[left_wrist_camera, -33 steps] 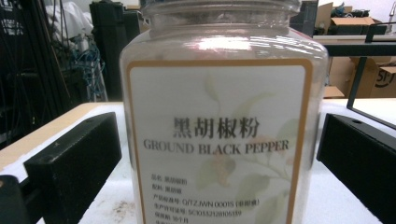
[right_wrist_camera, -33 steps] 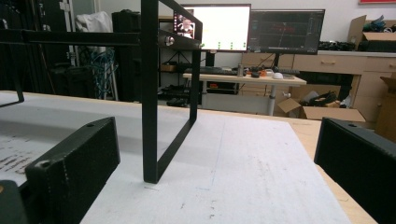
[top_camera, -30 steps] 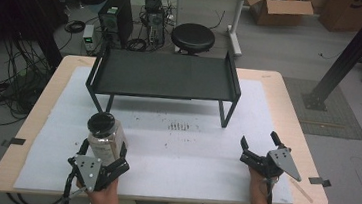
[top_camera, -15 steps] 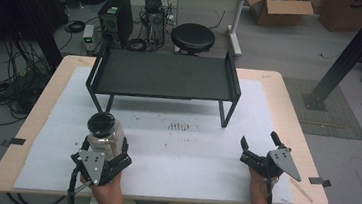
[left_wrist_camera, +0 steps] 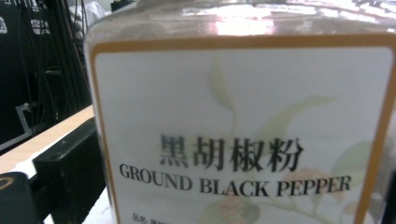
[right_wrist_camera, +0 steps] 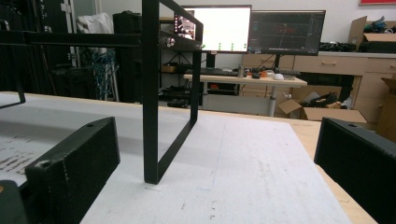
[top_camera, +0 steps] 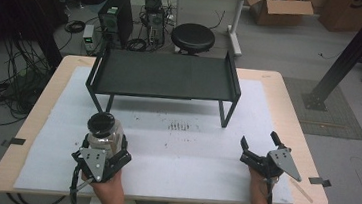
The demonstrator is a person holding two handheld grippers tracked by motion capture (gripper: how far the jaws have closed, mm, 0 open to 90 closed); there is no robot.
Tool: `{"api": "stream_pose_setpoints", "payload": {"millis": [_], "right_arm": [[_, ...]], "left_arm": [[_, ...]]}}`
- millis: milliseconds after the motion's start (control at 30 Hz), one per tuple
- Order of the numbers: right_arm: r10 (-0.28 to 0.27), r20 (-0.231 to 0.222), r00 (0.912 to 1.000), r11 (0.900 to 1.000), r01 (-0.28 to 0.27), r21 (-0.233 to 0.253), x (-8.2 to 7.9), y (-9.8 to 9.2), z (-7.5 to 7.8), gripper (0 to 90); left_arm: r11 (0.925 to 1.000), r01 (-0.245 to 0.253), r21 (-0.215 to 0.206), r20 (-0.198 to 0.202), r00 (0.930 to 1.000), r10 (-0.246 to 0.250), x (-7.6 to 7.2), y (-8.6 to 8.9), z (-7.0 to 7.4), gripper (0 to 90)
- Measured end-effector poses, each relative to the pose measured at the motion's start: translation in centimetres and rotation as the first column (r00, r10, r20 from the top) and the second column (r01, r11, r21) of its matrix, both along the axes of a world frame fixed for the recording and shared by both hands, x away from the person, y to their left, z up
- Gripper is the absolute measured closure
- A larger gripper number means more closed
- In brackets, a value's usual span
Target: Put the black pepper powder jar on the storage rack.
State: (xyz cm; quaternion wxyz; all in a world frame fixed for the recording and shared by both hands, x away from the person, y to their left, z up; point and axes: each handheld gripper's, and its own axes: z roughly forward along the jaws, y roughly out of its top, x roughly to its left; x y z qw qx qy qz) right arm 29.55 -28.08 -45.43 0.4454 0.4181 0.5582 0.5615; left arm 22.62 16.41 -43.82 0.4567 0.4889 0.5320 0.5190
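Observation:
A clear jar of ground black pepper point(top_camera: 103, 130) with a black lid stands upright on the white sheet at the front left. My left gripper point(top_camera: 105, 147) reaches around its lower part, jaws spread wide on either side of it. In the left gripper view the jar's label point(left_wrist_camera: 243, 140) is very close, and one black finger point(left_wrist_camera: 65, 172) sits just beside the jar's left edge. My right gripper point(top_camera: 258, 139) rests open near the front right with nothing between its fingers. A black metal shelf rack point(top_camera: 164, 75) stands at the back middle.
White sheet point(top_camera: 188, 158) covers the wooden table point(top_camera: 293, 118). A patch of dark specks point(top_camera: 181, 127) lies in front of the rack. The rack's front right leg point(right_wrist_camera: 152, 116) rises ahead of my right gripper. A stool, computer and cables lie on the floor beyond.
My left gripper has moved forward to the jar, so its jaws now stand around the jar's lower part. The jar and my right gripper have stayed put.

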Motion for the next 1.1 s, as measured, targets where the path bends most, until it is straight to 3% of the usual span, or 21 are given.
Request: {"api": "stream_pose_setpoints", "payload": {"millis": [833,1100], "right_arm": [[0.002,-0.002,1.0000,1.000,-0.002,0.000,0.00,0.01,0.00,0.0],[0.002,-0.001,1.0000,1.000,-0.002,-0.001,0.00,0.01,0.00,0.0]], "left_arm": [[0.9986,0.049,-0.022,0.012,0.9987,-0.049,-0.30,0.33,-0.04,20.9],[0.9975,0.066,-0.028,0.011,0.9978,-0.065,-0.31,0.48,0.01,22.4]]}}
